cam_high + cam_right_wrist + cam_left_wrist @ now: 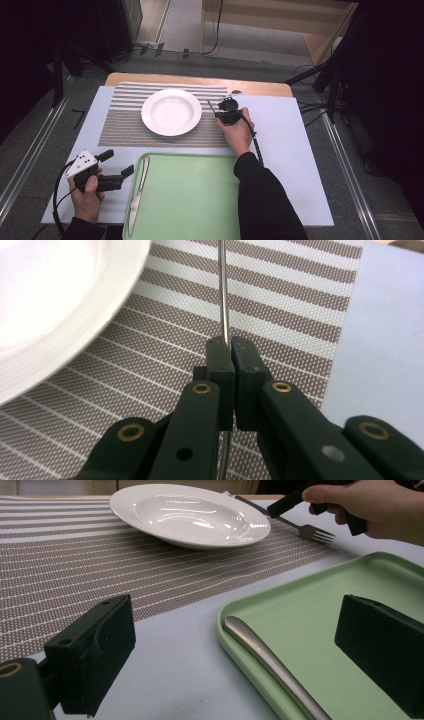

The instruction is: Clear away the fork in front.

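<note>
Gripping the fork point(223, 300) edge-on, right gripper point(229, 347) has its jaws pinched tight on the thin handle, over the striped placemat point(125, 127) just right of the white plate point(171, 111). Left gripper point(117, 167) sits wide apart, nothing between the jaws, hovering at the near-left corner beside the green tray point(195, 200), where a knife point(137, 192) lies along the left rim. Pale board on a wooden table point(200, 80); dark room, cables on grey floor.

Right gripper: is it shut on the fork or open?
Shut on the fork. The right gripper has its jaws pressed together on the thin metal handle, above the striped placemat.
</note>
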Tool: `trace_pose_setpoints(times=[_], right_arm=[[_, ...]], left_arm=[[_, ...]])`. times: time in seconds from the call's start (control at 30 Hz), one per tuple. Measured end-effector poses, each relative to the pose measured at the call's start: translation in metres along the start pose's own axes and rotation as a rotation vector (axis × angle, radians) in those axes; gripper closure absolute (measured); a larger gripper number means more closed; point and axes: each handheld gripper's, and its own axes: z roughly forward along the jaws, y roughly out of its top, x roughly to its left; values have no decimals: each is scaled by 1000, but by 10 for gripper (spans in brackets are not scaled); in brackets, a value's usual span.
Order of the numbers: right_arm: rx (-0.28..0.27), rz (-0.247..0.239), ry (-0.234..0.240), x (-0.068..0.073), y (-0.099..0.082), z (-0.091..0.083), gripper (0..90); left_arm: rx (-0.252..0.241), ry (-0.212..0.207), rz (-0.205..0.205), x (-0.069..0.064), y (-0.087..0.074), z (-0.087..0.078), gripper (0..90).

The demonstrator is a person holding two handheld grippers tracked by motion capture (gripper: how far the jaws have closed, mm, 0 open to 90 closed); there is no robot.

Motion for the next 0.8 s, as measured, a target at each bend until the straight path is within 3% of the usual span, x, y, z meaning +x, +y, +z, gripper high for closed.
trace_pose_setpoints(times=[0.4,0.8], right_arm=[[-106,30,94,-9,-12,-34,864],[-192,8,141,-15,-36,-66,864]], left_arm=[[-21,7,6,-3,5,-3,22],[-34,-16,84,-29,21,4,23]])
